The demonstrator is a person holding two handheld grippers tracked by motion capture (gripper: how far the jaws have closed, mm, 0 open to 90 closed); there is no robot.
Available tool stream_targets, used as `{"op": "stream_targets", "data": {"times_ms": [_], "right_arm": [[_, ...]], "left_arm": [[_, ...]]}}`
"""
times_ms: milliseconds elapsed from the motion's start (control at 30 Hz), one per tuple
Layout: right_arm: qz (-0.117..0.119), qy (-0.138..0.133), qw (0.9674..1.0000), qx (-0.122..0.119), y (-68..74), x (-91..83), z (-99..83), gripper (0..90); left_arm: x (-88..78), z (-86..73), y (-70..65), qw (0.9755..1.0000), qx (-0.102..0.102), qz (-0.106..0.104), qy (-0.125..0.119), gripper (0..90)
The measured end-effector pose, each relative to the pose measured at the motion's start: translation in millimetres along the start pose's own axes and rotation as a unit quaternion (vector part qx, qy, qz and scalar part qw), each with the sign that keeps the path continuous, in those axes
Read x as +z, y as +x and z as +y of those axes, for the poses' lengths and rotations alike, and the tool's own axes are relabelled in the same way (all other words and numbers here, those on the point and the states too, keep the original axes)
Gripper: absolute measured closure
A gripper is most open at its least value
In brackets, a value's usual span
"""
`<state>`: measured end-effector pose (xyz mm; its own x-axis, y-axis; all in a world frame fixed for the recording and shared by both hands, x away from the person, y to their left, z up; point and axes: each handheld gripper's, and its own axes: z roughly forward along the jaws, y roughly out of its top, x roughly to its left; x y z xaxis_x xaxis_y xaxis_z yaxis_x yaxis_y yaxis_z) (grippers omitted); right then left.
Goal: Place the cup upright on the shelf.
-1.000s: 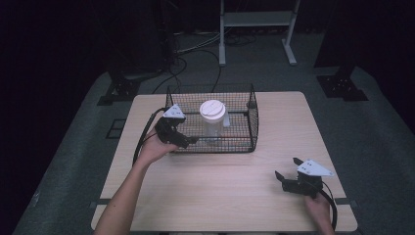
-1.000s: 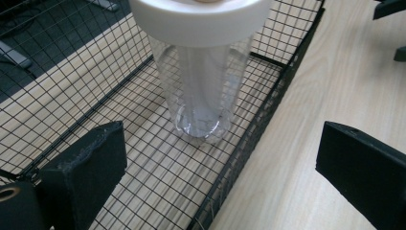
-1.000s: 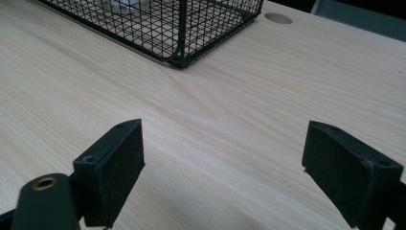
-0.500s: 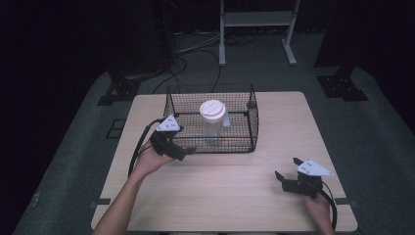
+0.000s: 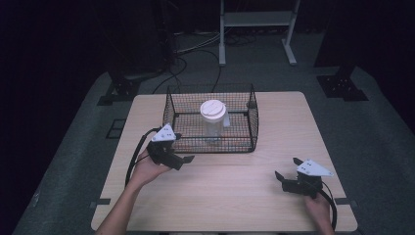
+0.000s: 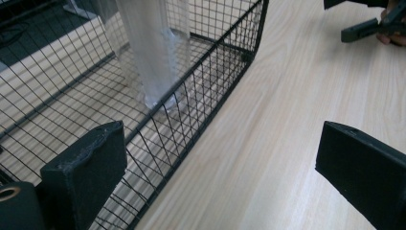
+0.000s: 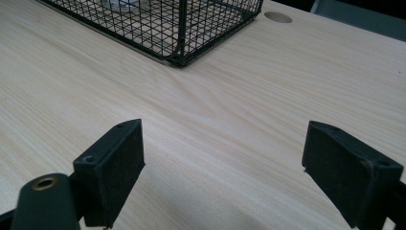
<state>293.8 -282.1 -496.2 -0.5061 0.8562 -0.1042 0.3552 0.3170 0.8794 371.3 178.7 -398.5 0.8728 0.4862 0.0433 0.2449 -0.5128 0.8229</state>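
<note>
The left hand-held gripper has drawn back, gaping empty, just outside the basket holding the jar.

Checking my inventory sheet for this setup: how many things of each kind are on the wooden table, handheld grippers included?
Black wire mesh basket: 1
Clear plastic jar with white lid, standing in the basket: 1
Black two-jaw grippers, left and right: 2
Total: 4
</note>
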Motion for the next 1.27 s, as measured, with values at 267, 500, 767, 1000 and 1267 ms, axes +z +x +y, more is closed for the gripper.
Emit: {"op": "stream_targets", "data": {"times_ms": [267, 500, 767, 1000, 1267], "right_arm": [[0.000, 0.001, 1.0000, 0.000, 0.0, 0.1, -0.1, 13.5], [0.000, 0.002, 1.0000, -0.001, 0.1, -0.1, -0.1, 13.5], [0.000, 0.002, 1.0000, -0.002, 0.3, -0.2, -0.1, 13.5], [0.001, 0.002, 1.0000, -0.003, 0.4, -0.3, -0.1, 13.5], [0.002, -0.001, 1.0000, -0.004, 0.4, -0.9, -0.5, 13.5]], "left_arm": [[-3.3, -16.7, -8.1, 0.9999, -0.007, -0.003, -0.010, 2.6], [-6.0, -26.4, -14.8, 0.9999, -0.009, -0.003, -0.010, 2.6], [-11.2, -40.8, -25.8, 0.9998, -0.010, 0.000, -0.018, 2.5], [-15.3, -51.7, -33.1, 0.9994, -0.015, 0.009, -0.031, 2.5], [-23.0, -75.3, -51.4, 0.9973, -0.025, 0.027, -0.063, 1.8]]}}
